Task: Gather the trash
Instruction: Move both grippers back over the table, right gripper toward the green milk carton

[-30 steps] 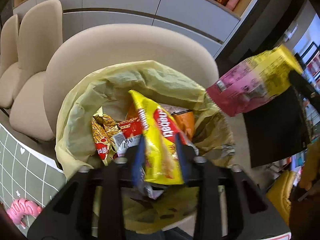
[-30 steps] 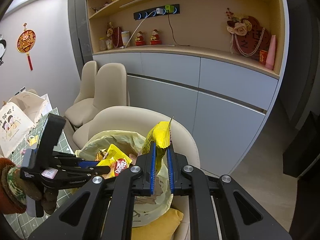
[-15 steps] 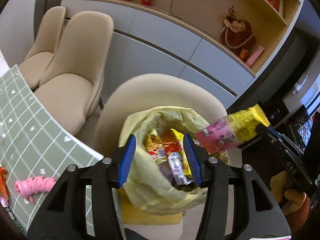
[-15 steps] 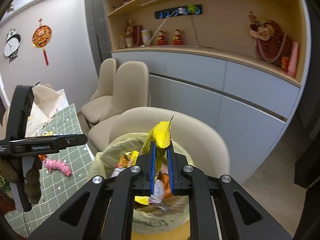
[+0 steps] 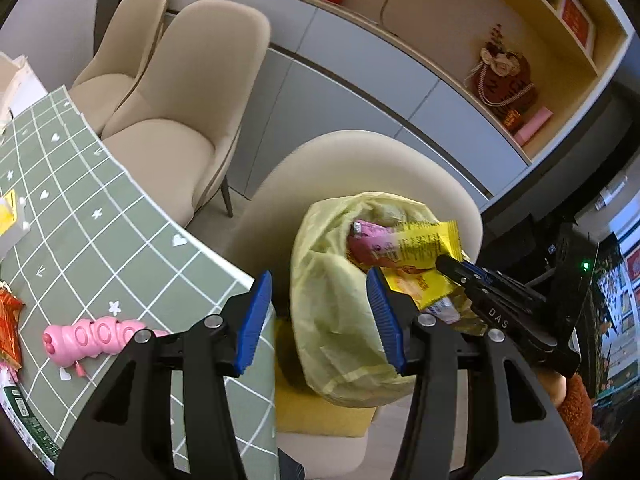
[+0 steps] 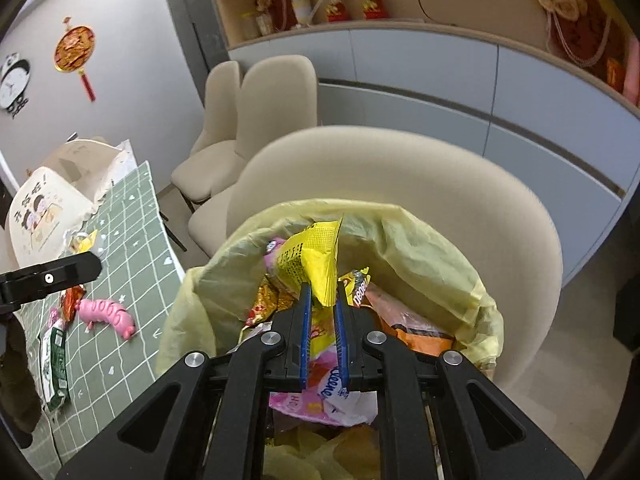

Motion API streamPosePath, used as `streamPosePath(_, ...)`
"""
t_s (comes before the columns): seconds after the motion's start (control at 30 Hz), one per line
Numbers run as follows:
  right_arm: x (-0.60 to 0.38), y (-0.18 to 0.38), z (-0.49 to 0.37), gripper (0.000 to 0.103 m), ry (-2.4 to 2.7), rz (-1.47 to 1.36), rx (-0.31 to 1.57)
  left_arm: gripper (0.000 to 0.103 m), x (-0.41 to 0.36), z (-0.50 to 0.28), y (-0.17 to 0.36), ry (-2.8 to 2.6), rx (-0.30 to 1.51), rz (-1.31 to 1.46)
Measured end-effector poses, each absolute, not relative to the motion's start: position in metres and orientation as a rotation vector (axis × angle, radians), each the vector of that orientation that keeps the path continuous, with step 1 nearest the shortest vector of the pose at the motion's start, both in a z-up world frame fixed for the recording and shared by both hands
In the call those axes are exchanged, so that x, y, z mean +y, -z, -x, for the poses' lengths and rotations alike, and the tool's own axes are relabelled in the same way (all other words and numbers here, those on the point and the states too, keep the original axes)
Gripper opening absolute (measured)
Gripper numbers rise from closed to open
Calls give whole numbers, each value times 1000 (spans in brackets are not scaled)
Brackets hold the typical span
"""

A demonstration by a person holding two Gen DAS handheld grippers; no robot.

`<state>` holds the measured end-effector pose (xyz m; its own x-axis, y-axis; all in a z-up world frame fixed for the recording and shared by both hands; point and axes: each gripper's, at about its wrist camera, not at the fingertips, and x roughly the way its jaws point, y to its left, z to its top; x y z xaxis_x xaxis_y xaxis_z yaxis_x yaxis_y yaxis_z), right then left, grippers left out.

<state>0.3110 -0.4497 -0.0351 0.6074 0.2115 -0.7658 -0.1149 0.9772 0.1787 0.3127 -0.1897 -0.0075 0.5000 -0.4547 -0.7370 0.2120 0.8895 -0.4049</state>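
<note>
A pale yellow trash bag sits on a beige chair, holding several snack wrappers. My right gripper is shut on a yellow and pink snack packet, held in the bag's mouth. My left gripper is open and empty, drawn back above the bag's left side, near the table edge.
A green grid tablecloth covers the table on the left. On it lie a pink caterpillar toy, a red wrapper and a green packet. Beige chairs stand behind. A yellow cushion lies under the bag.
My left gripper let go of the yellow wrapper into the bag, opened and drew back. My right gripper moved down into the bag's mouth with its packet.
</note>
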Motion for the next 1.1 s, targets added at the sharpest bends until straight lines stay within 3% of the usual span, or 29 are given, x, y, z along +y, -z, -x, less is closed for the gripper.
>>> streamPosePath(0.33,-469,41,-284,13,-128,-158,928,47,-167,-307,17,383,959,309)
streamPosePath(0.37,-470,40,-281,21,-126,-161,929,50,-164,-304,16,379,951,310)
streamPosePath(0.4,-470,38,-277,35,-128,-169,921,51,-160,-299,14,373,944,310)
streamPosePath(0.43,-472,34,-272,38,-127,-179,904,52,-156,-295,13,367,940,311)
streamPosePath(0.83,-406,-22,-233,38,-299,-153,707,53,-44,-205,6,96,822,278)
streamPosePath(1.1,-295,-1,-236,42,-587,-75,773,53,73,-146,23,-201,796,312)
